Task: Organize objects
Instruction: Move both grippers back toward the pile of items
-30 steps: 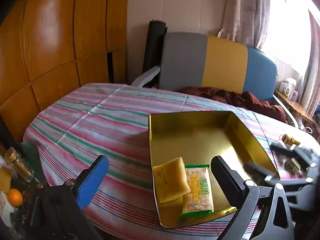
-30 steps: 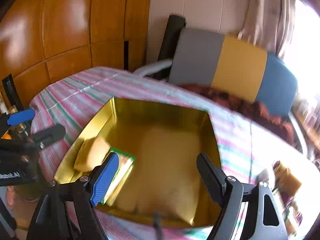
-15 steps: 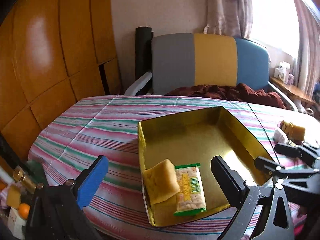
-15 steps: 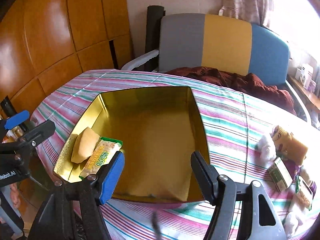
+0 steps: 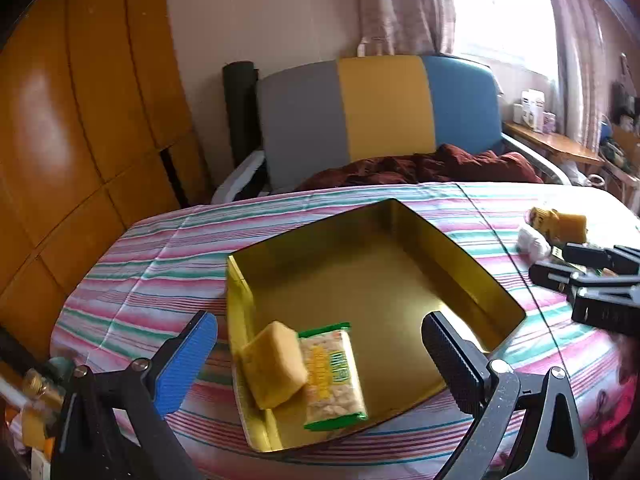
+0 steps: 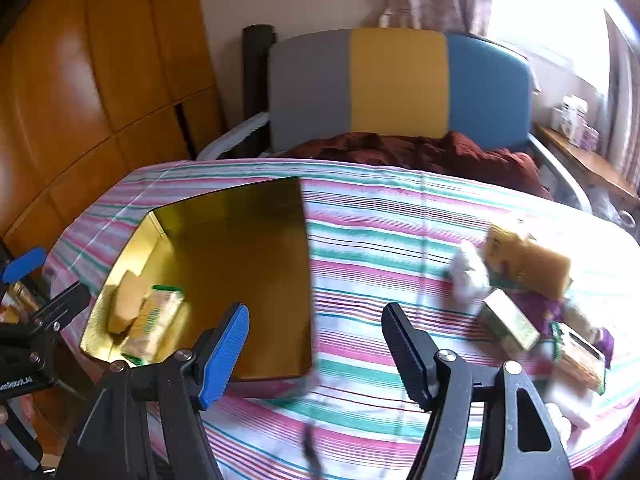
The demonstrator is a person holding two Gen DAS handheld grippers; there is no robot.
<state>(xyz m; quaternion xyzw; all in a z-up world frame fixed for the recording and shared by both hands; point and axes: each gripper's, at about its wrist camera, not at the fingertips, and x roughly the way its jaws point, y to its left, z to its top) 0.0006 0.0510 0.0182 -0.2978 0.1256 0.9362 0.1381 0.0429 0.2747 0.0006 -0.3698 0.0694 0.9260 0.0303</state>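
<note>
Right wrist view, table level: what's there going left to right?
Left gripper → gold tin holding two snacks → bare striped tablecloth → pile of loose snack packets.

Both wrist views angled down, near table, sharing gold tin point(image 5: 460, 264) point(image 6: 240, 248)

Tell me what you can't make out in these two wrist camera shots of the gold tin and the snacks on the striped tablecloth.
- Snack pile, right wrist view: motion blur smears labels; the frame's right edge glare hides some.
- Same pile, left wrist view: the right gripper covers most.
- Green-edged packet in the gold tin: print too small.
- Yellow cake: its underside is hidden; blurred in the right wrist view.
- Clutter under the left gripper: cut off by the corner.
</note>
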